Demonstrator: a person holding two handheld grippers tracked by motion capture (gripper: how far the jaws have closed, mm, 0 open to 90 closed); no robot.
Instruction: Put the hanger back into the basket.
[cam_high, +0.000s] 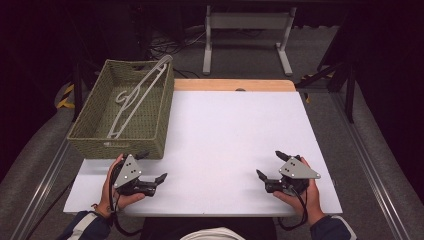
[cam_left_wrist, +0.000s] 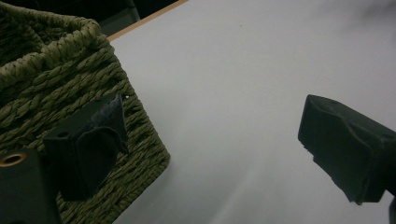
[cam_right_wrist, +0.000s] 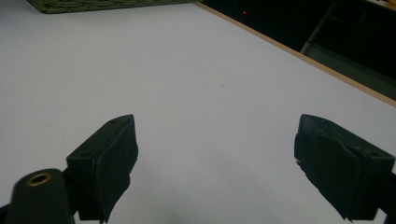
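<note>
Black two-jaw grippers (cam_high: 151, 167), grey three-cornered plates, trailing cables, navy white-striped sleeves (cam_high: 84, 225).

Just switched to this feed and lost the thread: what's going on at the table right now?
A person holds a gripper in each hand over the white table. The left gripper sits beside the near corner of the green woven basket, jaws open and holding nothing. The right gripper is over bare table, also open and holding nothing. A white clothes hanger lies in the basket, one end propped on its far rim.
</note>
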